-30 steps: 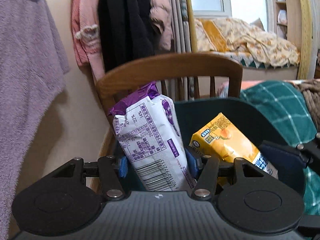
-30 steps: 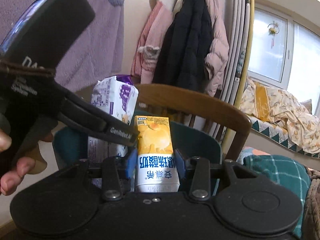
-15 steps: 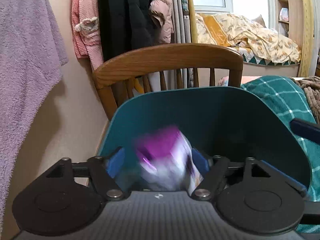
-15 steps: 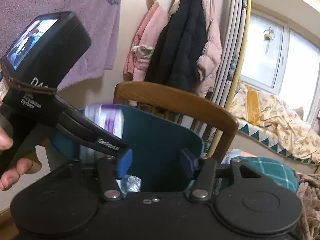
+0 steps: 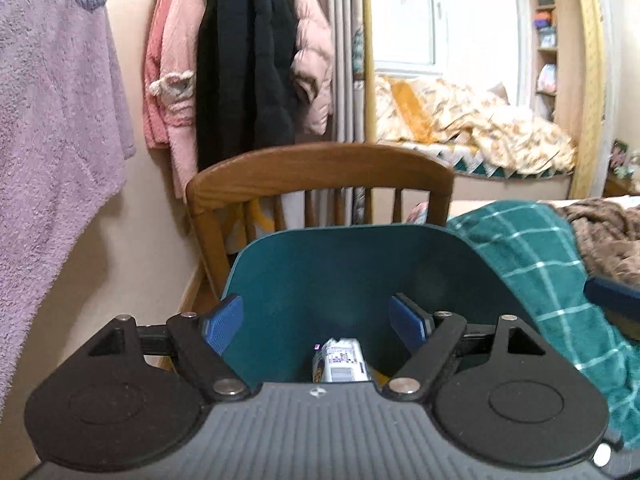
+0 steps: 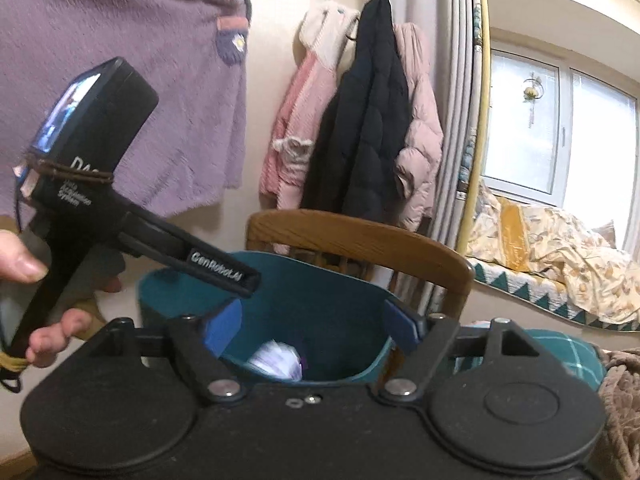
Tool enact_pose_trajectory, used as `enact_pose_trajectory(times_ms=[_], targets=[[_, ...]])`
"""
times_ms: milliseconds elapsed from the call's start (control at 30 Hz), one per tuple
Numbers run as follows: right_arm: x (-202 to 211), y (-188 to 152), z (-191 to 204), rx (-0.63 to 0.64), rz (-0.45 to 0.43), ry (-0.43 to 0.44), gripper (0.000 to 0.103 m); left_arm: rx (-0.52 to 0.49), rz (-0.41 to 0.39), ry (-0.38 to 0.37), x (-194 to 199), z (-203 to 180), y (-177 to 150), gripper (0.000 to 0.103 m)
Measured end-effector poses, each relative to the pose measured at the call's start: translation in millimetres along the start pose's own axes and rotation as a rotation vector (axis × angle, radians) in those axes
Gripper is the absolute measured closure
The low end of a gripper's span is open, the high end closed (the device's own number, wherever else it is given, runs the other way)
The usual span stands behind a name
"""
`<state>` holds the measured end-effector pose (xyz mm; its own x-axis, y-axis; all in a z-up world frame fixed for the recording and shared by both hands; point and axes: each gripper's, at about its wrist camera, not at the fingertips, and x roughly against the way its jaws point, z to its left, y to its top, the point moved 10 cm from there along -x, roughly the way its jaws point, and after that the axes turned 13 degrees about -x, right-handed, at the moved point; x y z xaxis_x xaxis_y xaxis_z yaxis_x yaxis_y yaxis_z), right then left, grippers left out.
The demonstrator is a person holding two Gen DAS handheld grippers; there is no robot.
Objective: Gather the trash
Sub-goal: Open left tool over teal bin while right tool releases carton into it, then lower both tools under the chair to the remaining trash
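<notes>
Above the teal bin (image 5: pixel 340 264), the left claw (image 5: pixel 320 324) and right claw (image 6: pixel 314 328) are being held released, while a purple-white packet (image 5: pixel 340 366) is lying inside.

Purple-and-white packet (image 5: pixel 339 366) lying at the bottom of the teal bin (image 5: pixel 340 264), barcode side up; sliver of yellow carton (image 5: pixel 378 377) just beside it.
</notes>
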<state>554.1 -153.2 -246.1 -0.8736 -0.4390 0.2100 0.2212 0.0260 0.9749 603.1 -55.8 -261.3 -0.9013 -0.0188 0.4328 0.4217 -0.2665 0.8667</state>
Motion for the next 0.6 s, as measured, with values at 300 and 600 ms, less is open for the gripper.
enact_pose_trajectory(times_ms=[300,600], targets=[[50.0,-16.1,9.2,-0.016,-0.028,0.097,0.015,0.004,-0.121,-0.103,60.2,-4.2,-18.2,0.02],[62.9,-87.7,-2.2,-0.061,0.115,0.121,0.007,-0.03,-0.129,-0.149,85.3,-16.4,-89.7,0.004]])
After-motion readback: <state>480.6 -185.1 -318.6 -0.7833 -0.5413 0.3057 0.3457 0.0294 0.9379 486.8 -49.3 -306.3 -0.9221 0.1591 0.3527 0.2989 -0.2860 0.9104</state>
